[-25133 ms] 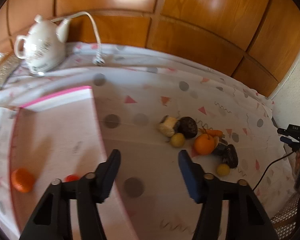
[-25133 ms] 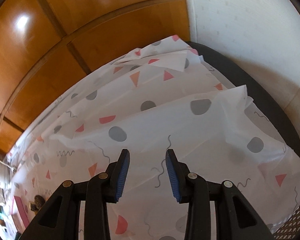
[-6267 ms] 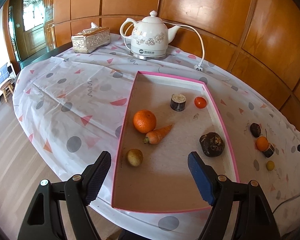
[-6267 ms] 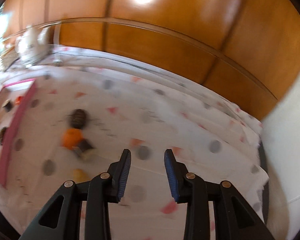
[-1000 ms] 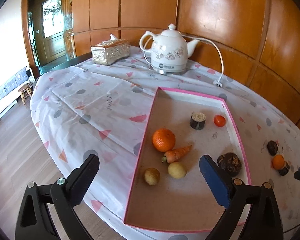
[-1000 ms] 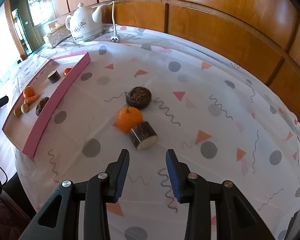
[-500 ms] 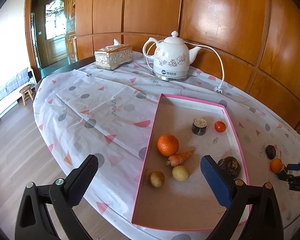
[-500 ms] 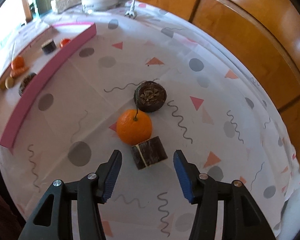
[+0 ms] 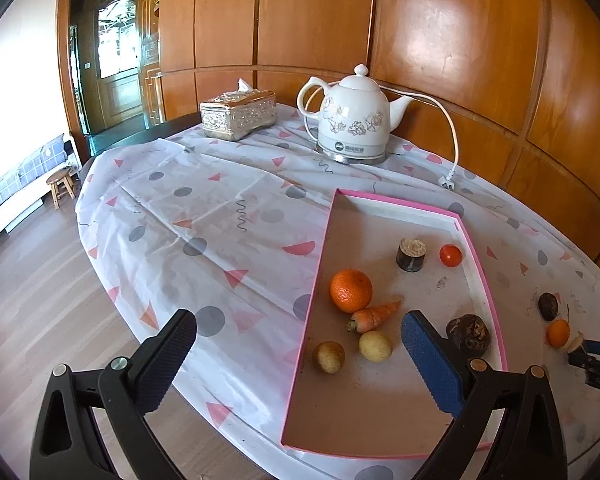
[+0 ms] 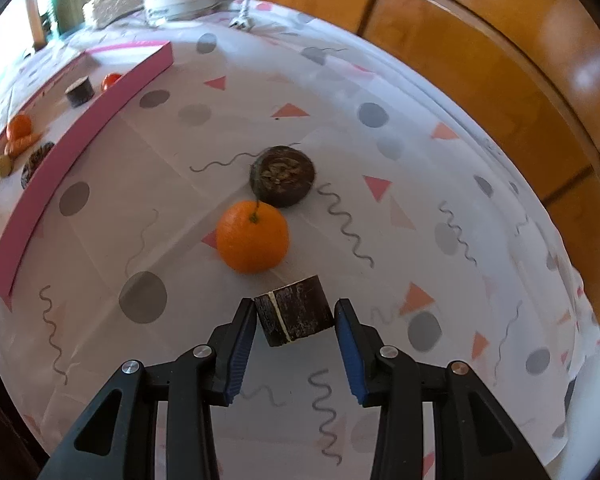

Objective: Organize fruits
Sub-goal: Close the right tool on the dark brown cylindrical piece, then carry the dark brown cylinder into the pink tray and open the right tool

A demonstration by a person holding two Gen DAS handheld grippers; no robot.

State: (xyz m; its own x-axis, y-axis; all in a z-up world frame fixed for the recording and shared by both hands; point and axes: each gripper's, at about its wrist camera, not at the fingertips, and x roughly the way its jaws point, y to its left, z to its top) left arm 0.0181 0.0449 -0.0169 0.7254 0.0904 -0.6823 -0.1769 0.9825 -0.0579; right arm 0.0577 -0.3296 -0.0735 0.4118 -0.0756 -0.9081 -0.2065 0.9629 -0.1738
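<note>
My right gripper (image 10: 296, 316) is open, its jaws on either side of a dark cut stump piece (image 10: 294, 310) lying on the tablecloth. Just beyond it sit an orange (image 10: 252, 236) and a dark round fruit (image 10: 282, 176). My left gripper (image 9: 296, 344) is wide open and empty, held above the near end of the pink tray (image 9: 312, 280). The tray holds an orange (image 9: 351, 290), a carrot (image 9: 374, 314), two small yellow-brown fruits (image 9: 374, 346), a dark lumpy fruit (image 9: 468, 330), a stump piece (image 9: 411, 254) and a small tomato (image 9: 450, 255).
A white kettle (image 9: 352, 124) with its cord and a silver tissue box (image 9: 238, 114) stand at the back of the table. Wood panelling runs behind. The table edge and floor lie to the left in the left wrist view. The right gripper's tips show there (image 9: 594, 354).
My right gripper has moved down and forward, so its open jaws now flank the stump piece. My left gripper has risen slightly and stays open.
</note>
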